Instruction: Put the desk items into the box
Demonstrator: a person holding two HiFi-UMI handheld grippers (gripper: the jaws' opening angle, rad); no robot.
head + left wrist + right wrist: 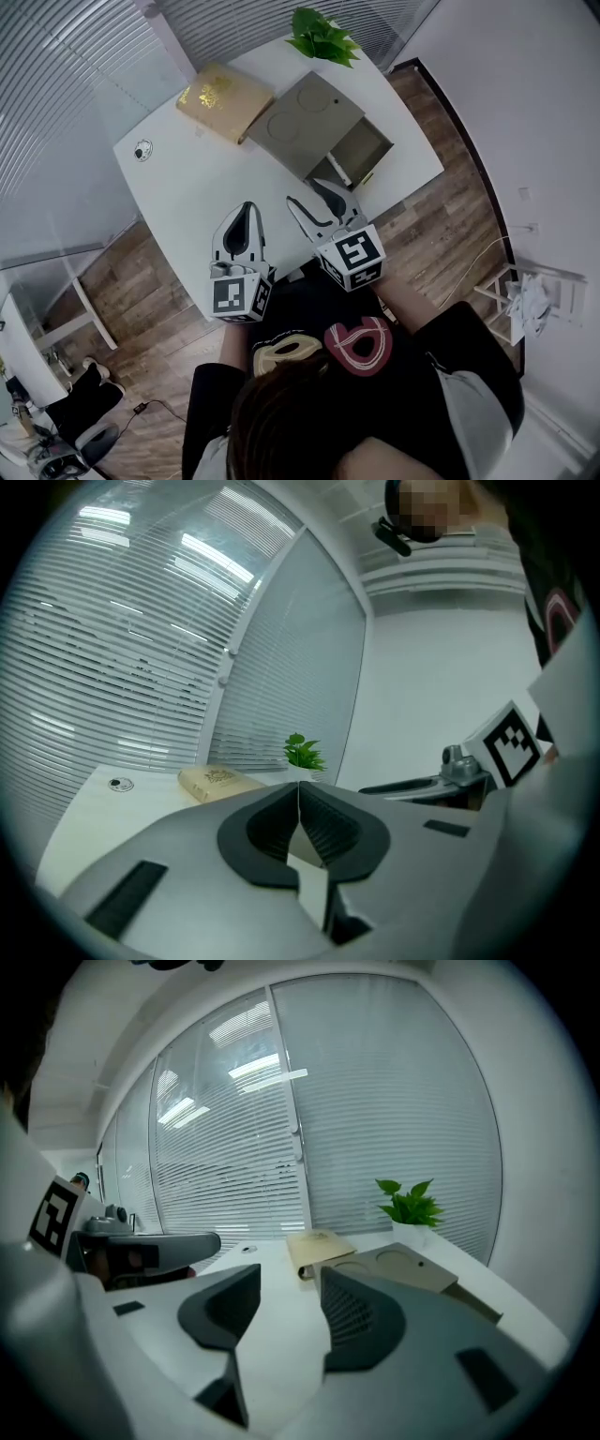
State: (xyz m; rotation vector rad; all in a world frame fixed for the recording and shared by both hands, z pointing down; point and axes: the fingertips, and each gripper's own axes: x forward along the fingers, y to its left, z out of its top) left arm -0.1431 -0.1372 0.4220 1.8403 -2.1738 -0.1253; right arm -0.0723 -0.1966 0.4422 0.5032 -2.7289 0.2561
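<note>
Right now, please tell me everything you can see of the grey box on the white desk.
The grey box looks like matte cardboard, flat and rectangular, lying askew on the white desk. Its top bears two round impressions. A drawer-like part stands open at one end. The tan box lies at its corner; contact is unclear.

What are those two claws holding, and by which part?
Nothing. The left gripper is shut and empty; the right gripper is open with nothing between its jaws.
</note>
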